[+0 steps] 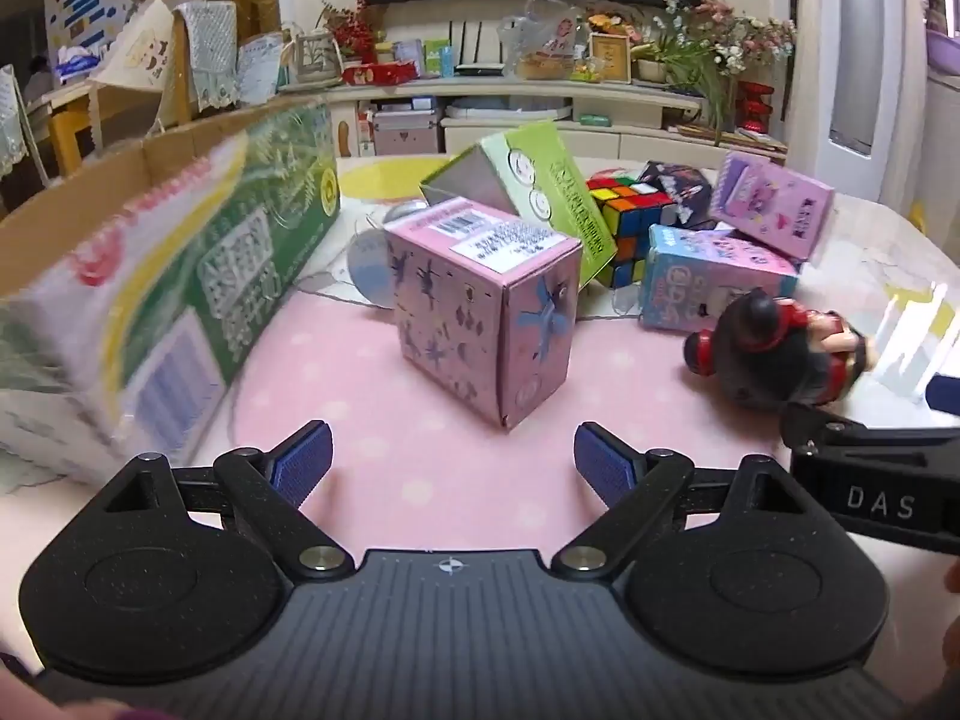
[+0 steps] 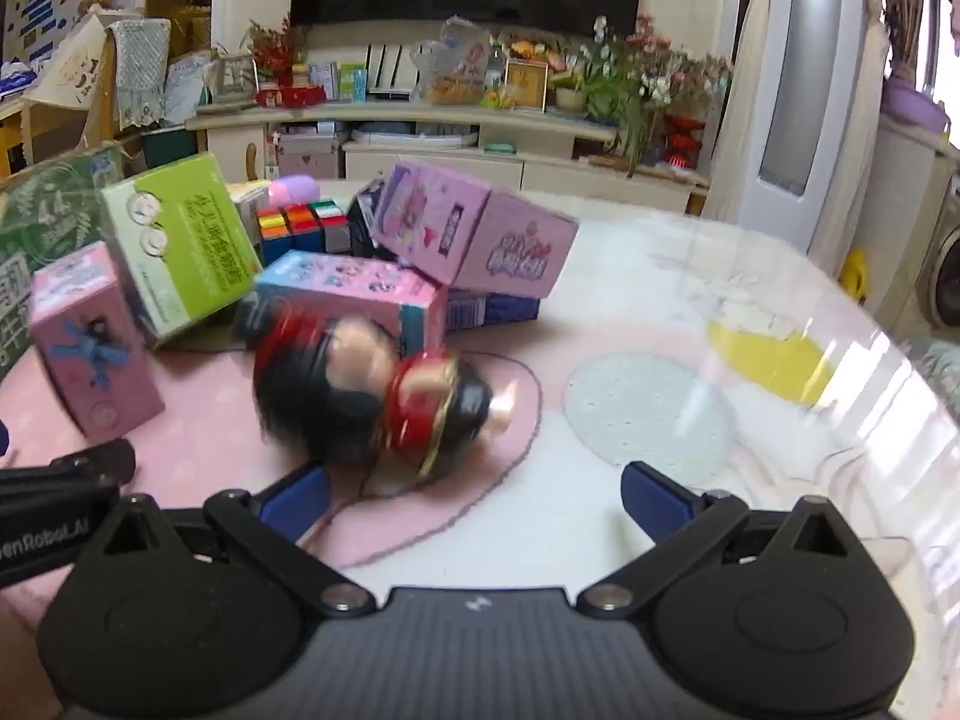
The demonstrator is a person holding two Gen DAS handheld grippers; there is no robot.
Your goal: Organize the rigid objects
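A pink box [image 1: 486, 306] stands on the pink mat straight ahead of my open, empty left gripper [image 1: 453, 465]; it also shows in the right wrist view [image 2: 90, 342]. A doll figure in red and black [image 2: 372, 390] lies on its side just ahead of my open, empty right gripper [image 2: 477, 498], and shows at the right in the left wrist view [image 1: 774, 348]. Behind lie a green box [image 1: 540, 192], a Rubik's cube [image 1: 630, 228], a blue-pink box [image 1: 714, 276] and a pink box [image 1: 774, 210] leaning on it.
A large open cardboard carton with green print [image 1: 180, 276] stands at the left of the table. The right gripper's body [image 1: 876, 492] shows at the left view's right edge. The table edge [image 2: 888, 372] curves at the right; a cluttered shelf stands behind.
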